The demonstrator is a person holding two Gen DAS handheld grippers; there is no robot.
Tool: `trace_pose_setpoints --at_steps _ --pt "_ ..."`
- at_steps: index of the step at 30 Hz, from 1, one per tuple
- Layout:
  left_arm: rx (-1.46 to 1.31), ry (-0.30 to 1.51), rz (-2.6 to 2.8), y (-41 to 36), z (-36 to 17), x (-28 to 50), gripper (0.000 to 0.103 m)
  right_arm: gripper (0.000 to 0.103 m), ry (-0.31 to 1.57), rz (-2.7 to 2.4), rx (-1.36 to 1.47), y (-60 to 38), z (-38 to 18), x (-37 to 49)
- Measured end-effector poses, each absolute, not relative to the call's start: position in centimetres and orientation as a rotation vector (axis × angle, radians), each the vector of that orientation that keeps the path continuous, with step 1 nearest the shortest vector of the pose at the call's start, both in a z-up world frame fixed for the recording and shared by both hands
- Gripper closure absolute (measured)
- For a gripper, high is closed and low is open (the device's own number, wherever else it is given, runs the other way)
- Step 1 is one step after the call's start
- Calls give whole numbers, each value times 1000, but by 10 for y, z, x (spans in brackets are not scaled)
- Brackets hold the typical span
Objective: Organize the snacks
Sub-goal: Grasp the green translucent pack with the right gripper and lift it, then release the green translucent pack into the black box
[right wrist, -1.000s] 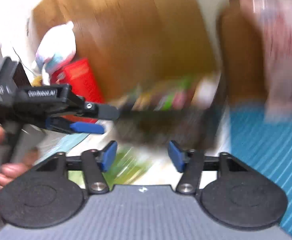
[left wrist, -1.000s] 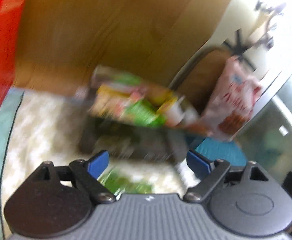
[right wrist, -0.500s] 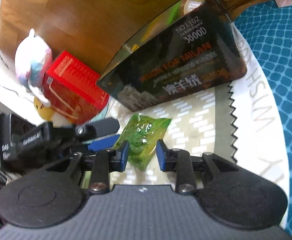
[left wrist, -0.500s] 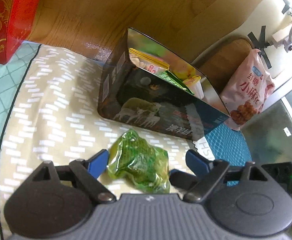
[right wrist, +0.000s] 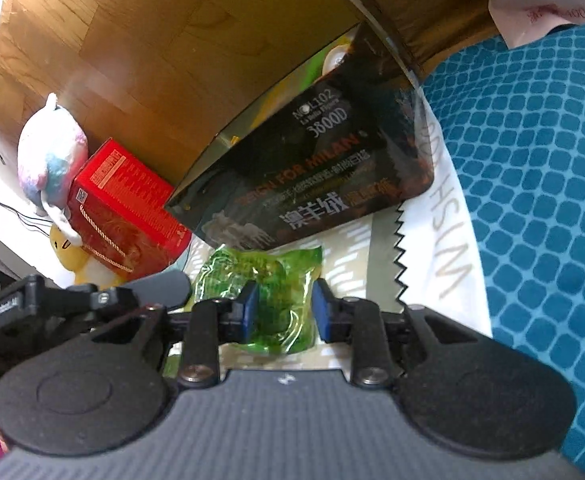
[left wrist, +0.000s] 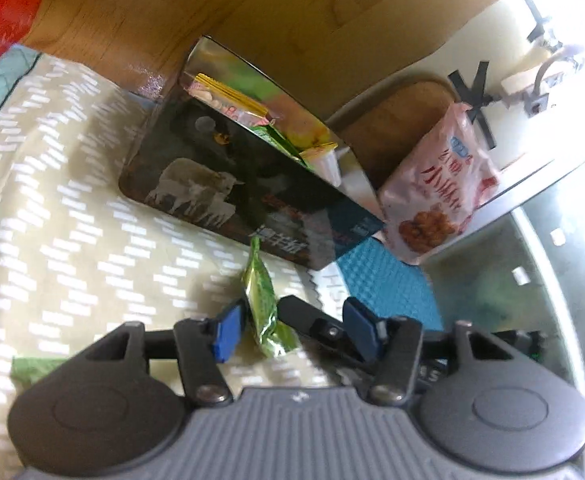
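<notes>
A green snack packet point(right wrist: 268, 292) is clamped between my right gripper's point(right wrist: 283, 312) blue pads and lifted edge-on above the patterned cloth; it also shows in the left wrist view point(left wrist: 262, 304). My left gripper point(left wrist: 292, 330) is open, its pads either side of the packet and the right gripper's finger, not touching the packet. Behind stands a dark open box point(left wrist: 228, 184) with several snack packets inside point(left wrist: 252, 114); it also shows in the right wrist view point(right wrist: 316, 184).
A pink snack bag point(left wrist: 436, 192) leans right of the box. A red box point(right wrist: 120, 208) and a plush toy point(right wrist: 48, 160) stand to the left. A beige patterned cloth point(left wrist: 52, 208) and a teal mat point(right wrist: 540, 168) cover the surface. A wooden panel point(left wrist: 212, 8) is behind.
The right gripper has closed on the green packet and raised it on edge off the cloth. The left gripper has stayed open near it.
</notes>
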State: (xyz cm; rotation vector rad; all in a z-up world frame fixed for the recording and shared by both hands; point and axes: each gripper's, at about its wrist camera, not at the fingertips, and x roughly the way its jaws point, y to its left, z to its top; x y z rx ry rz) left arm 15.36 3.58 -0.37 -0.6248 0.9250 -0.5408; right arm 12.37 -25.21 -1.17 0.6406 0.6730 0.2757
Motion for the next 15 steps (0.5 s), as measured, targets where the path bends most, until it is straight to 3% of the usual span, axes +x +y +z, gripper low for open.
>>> trace_pose_setpoints --at_steps 1,3,4,6,9,12,15 --pt "-618 935 -534 33 -7 156 59 72 671 275 636 -252 -12 123" --pt "-649 952 -529 29 -15 159 64 74 669 270 643 -253 -12 123" --pt "-651 957 -521 29 -18 161 74 74 670 272 654 -255 -13 123" --pt "-661 966 -500 31 -25 163 85 75 670 271 671 -255 -13 125" --pt "-745 969 -520 41 -29 164 85 68 656 294 693 -258 -13 123" --pt "-831 945 -561 55 -28 159 85 52 623 338 742 -264 -12 121" --pt "-892 904 -602 70 -22 153 85 49 630 408 841 -273 -16 123"
